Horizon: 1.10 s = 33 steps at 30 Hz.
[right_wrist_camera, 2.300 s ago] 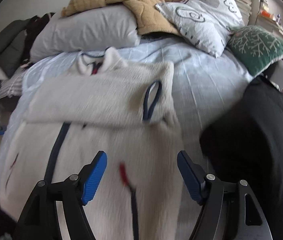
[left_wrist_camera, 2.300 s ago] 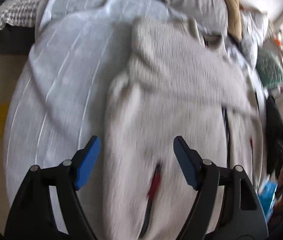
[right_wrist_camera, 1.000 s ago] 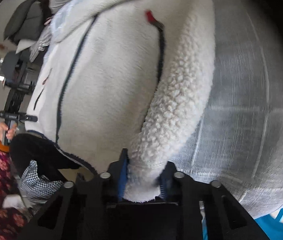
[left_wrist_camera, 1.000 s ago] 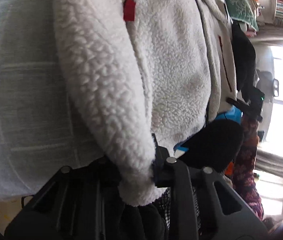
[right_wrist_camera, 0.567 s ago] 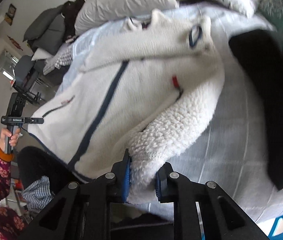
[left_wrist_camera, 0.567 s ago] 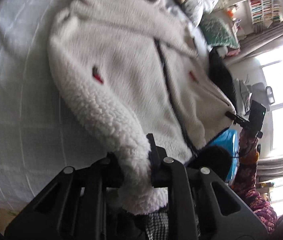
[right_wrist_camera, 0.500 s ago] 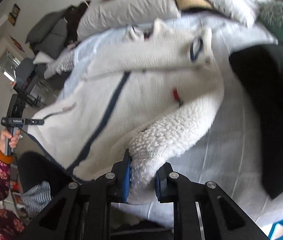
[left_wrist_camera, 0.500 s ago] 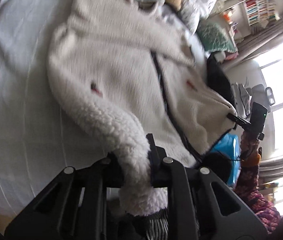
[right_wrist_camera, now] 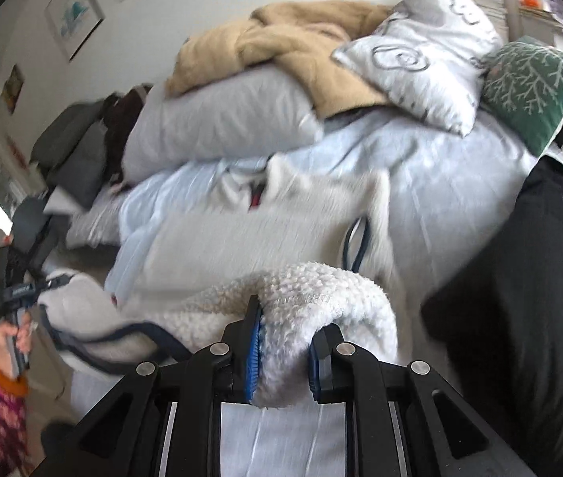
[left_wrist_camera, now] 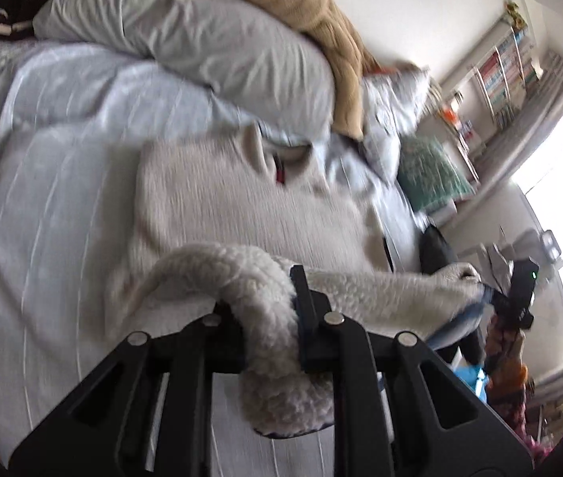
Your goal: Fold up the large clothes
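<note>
A cream fleece jacket [left_wrist_camera: 241, 206] with dark blue trim lies on the bed, collar toward the pillows. My left gripper [left_wrist_camera: 269, 318] is shut on one bottom corner of its hem, lifted above the bed. My right gripper [right_wrist_camera: 285, 353] is shut on the other bottom corner [right_wrist_camera: 321, 290]. The hem hangs stretched between the two grippers and doubles over the jacket's lower part. The jacket's upper part [right_wrist_camera: 265, 222] lies flat, blurred by motion.
Grey pillows [left_wrist_camera: 186, 28] and a tan blanket [right_wrist_camera: 281, 39] are piled at the head of the bed. A patterned white pillow [right_wrist_camera: 420, 55] and a green cushion [right_wrist_camera: 532, 83] lie at the right. A black garment [right_wrist_camera: 528, 278] lies right of the jacket. The striped pale blue sheet [left_wrist_camera: 43, 198] surrounds it.
Both grippers have lifted the jacket's hem corners off the bed and carried them up toward the collar. The views have swung up to face the pillows.
</note>
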Each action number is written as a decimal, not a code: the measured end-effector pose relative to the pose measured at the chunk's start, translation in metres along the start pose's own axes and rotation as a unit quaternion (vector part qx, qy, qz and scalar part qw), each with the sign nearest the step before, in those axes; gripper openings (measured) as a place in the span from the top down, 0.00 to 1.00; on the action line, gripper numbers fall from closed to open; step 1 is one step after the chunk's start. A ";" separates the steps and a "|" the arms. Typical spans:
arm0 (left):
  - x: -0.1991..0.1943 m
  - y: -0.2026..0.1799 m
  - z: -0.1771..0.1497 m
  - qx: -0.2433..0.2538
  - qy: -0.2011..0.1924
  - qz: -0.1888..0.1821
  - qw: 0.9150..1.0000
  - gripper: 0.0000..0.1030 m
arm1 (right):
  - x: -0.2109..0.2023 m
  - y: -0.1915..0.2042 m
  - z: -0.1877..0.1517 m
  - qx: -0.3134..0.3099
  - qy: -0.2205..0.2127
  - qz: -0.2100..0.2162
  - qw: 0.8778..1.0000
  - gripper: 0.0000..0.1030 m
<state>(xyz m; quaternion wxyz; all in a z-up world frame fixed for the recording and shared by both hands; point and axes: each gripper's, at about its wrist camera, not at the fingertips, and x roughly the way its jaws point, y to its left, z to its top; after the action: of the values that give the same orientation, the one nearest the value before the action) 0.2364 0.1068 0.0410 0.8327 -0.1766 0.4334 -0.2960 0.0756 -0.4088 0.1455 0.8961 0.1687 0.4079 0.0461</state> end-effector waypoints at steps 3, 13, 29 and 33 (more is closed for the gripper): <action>0.032 0.008 0.032 -0.008 -0.029 0.019 0.999 0.80 | 0.028 -0.016 0.031 0.031 -0.019 -0.015 0.999 0.81; 0.176 0.061 0.079 -0.045 0.023 0.117 0.992 0.71 | 0.167 -0.077 0.077 0.072 0.031 -0.101 0.992 0.78; 0.105 0.067 0.088 -0.008 0.016 0.108 0.994 0.20 | 0.127 -0.100 0.082 0.069 0.013 -0.042 0.997 0.31; 0.106 0.063 0.088 0.050 0.009 0.144 0.988 0.20 | 0.114 -0.096 0.084 0.025 0.002 -0.087 0.996 0.31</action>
<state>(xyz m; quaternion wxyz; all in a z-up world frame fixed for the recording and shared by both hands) 0.3780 0.0900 -0.0099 0.8704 -0.0673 0.4466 -0.1962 0.2086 -0.4964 0.0823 0.8916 0.1546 0.4236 -0.0423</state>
